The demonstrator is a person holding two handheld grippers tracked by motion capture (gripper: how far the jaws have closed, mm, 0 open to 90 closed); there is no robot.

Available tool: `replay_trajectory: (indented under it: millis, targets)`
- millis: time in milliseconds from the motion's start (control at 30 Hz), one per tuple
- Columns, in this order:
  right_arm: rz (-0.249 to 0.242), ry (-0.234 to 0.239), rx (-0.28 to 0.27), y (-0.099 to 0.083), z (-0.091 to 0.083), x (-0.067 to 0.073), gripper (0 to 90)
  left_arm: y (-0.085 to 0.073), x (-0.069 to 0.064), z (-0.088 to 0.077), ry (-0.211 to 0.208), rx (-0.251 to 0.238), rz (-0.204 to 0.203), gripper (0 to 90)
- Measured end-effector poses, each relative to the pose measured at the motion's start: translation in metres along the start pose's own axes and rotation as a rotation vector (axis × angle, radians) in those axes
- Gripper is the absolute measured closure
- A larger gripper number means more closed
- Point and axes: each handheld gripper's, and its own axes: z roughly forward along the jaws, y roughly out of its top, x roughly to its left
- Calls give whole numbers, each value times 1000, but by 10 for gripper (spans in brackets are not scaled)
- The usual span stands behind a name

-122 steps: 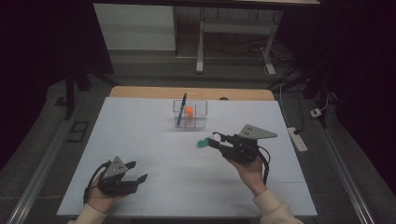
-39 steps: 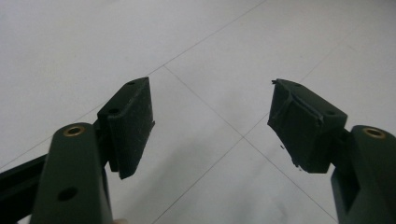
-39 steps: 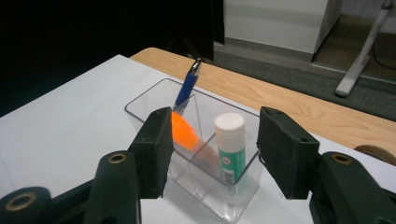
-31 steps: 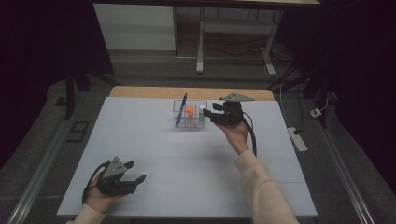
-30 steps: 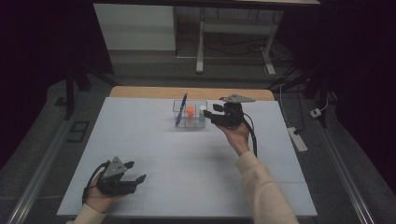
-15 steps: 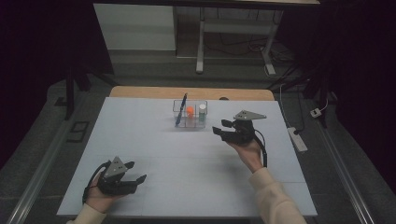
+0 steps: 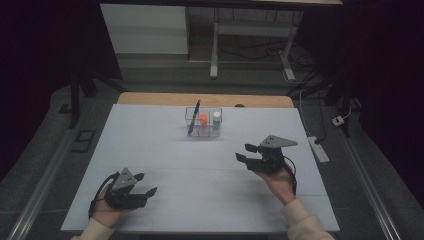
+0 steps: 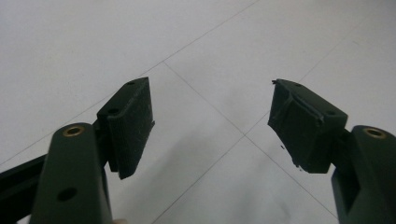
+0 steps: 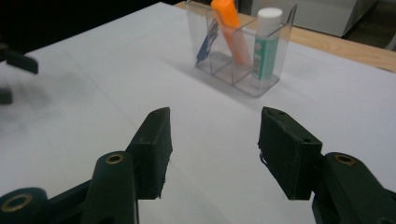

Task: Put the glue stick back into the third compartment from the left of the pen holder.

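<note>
Dim dark surroundings, evenly lit white table (image 7: pixel 165 150), soft shadows, left edge motion-blurred

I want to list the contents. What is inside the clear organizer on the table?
The clear organizer holds a blue pen, an orange marker and a white-capped teal tube. Their printed labels are too small to read.

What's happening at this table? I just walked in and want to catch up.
A person works at a white table with a gripper in each hand. A clear organizer at the far side holds a blue pen, an orange marker and a teal glue stick in separate compartments. The right gripper hangs empty, jaws open, short of the organizer. The left gripper rests open and empty near the front edge.
</note>
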Motion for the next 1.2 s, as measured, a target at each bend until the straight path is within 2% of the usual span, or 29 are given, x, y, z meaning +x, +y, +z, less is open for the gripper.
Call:
replay_trajectory:
  millis: [167, 333, 533, 733, 833, 1067, 1200]
  targets:
    - [-4, -7, 7, -19, -21, 6, 429, 0, 0, 0, -1, 0, 2, 301]
    - [-18, -31, 40, -42, -42, 6, 413, 1, 0, 1, 0, 2, -1, 301]
    - [-7, -46, 66, -64, -61, 5, 397, 2, 1, 2, -2, 0, -7, 301]
    - [-19, -60, 68, -77, -69, 3, 390, 2, 4, 2, 0, 1, -11, 301]
    - [-21, -73, 66, -77, -70, 2, 387, 2, 4, 3, 2, 4, -8, 301]
    - [-57, -68, 73, -76, -66, 4, 383, 1, 3, 3, 3, 8, -4, 301]
    - [-57, -67, 65, -76, -66, 6, 380, 1, 3, 3, 3, 9, -3, 301]
